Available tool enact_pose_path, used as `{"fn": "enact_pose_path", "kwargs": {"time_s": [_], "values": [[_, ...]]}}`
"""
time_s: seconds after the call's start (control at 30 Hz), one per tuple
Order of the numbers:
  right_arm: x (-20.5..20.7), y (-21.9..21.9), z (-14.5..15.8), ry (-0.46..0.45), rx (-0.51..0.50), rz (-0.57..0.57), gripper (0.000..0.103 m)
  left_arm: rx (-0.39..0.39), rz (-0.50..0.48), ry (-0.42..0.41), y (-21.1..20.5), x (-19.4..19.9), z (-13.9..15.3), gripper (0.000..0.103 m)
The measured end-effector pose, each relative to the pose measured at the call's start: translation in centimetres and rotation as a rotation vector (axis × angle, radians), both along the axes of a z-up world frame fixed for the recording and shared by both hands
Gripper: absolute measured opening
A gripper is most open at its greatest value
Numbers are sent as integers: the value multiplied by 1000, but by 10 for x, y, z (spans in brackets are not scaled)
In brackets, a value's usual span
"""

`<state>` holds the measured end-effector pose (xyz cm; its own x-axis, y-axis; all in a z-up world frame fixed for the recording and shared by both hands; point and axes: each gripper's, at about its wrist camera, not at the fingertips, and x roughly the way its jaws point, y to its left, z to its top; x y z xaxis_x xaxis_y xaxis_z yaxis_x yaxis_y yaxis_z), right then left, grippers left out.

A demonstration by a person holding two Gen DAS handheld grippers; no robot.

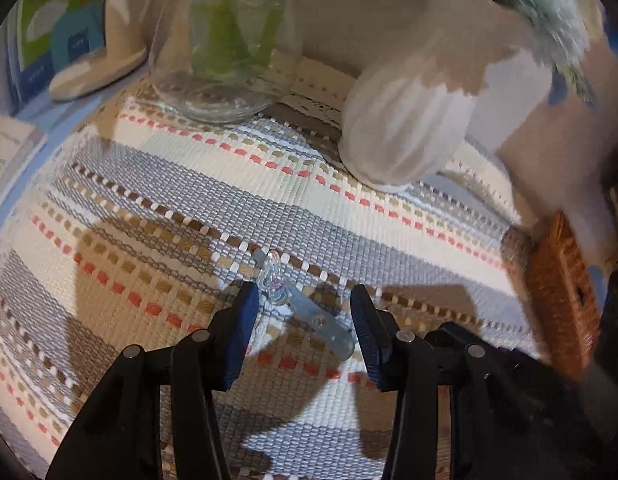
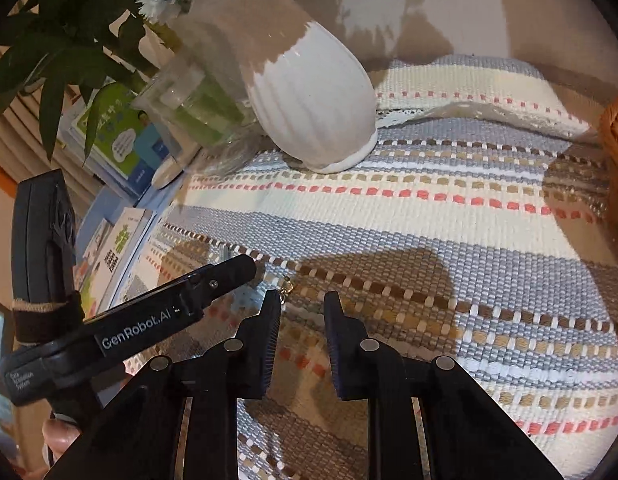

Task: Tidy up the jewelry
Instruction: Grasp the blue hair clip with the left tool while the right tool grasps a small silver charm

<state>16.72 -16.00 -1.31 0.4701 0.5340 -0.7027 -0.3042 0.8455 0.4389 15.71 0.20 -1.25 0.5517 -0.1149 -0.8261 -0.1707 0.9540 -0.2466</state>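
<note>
A silver hair clip point(image 1: 309, 312) with a clear crystal ornament point(image 1: 274, 282) lies on the striped woven mat point(image 1: 229, 184). My left gripper point(image 1: 305, 300) is open, low over the mat, its blue pads on either side of the clip. In the right wrist view my right gripper point(image 2: 302, 304) is open over the mat, with a small metal jewelry piece point(image 2: 287, 285) just ahead of its left fingertip. The left gripper's body point(image 2: 169, 308) shows at the left of that view, its tip near the clip's end point(image 2: 223, 252).
A glass vase with green stems point(image 1: 225, 40) and a white ribbed vase point(image 1: 405, 128) stand at the mat's far side. A wicker basket point(image 1: 565, 292) sits at the right edge. Books point(image 2: 121, 136) lie at the left.
</note>
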Motion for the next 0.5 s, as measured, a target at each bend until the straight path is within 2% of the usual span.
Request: {"fn": "enact_pose_path", "kwargs": {"time_s": [0.03, 0.07, 0.1, 0.2, 0.27, 0.33, 0.37, 0.5], "values": [[0, 0, -1, 2, -2, -2, 23, 31, -4, -1, -2, -1, 1, 33], [1, -1, -2, 5, 4, -1, 23, 41, -14, 2, -3, -1, 0, 9], [1, -1, -2, 6, 11, 0, 23, 18, -46, 12, -1, -2, -1, 5], [0, -2, 3, -1, 20, 6, 23, -36, -120, 19, 12, -5, -1, 5], [3, 0, 4, 11, 38, 15, 23, -13, -170, 11, 22, -8, 3, 5], [5, 3, 5, 23, 48, 21, 23, 25, -181, 5, 33, -9, 4, 5], [8, 7, 5, 30, 39, 17, 23, 18, -183, 7, 39, -9, 2, 5], [14, 23, 4, 32, 12, 7, 22, -78, -189, -30, 55, -13, -3, 5]]}}
